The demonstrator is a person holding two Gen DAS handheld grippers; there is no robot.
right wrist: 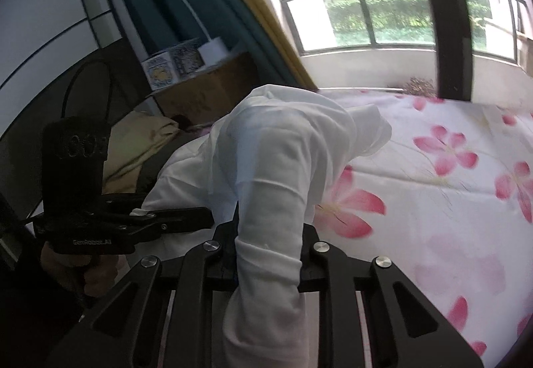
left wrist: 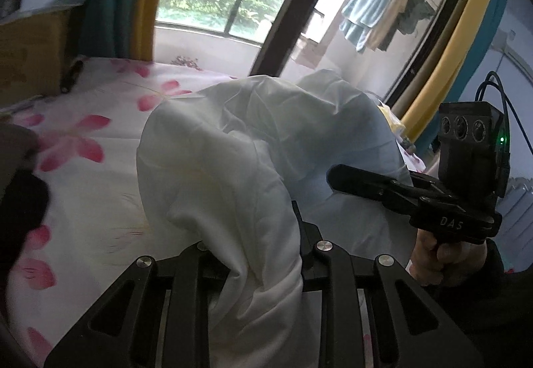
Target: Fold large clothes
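Note:
A large white garment (left wrist: pixel 233 151) hangs bunched above a bed with a white sheet printed with pink flowers (left wrist: pixel 83 141). My left gripper (left wrist: pixel 256 234) is shut on a fold of it, and the cloth spills over the jaws and hides the fingertips. My right gripper (right wrist: pixel 269 234) is shut on another part of the same white garment (right wrist: pixel 283 148), which drapes over its jaws. The right gripper also shows in the left wrist view (left wrist: pixel 359 181) at the right, with its fingers against the cloth. The left gripper shows in the right wrist view (right wrist: pixel 186 218) at the left.
The flowered bed sheet (right wrist: pixel 449 201) spreads to the right in the right wrist view. A wooden bedside cabinet (right wrist: pixel 206 91) with a white lamp (right wrist: pixel 206 45) and boxes stands by teal curtains. A tan cloth (right wrist: pixel 146 141) lies beside it. A window with a railing (right wrist: pixel 383 15) lies beyond the bed.

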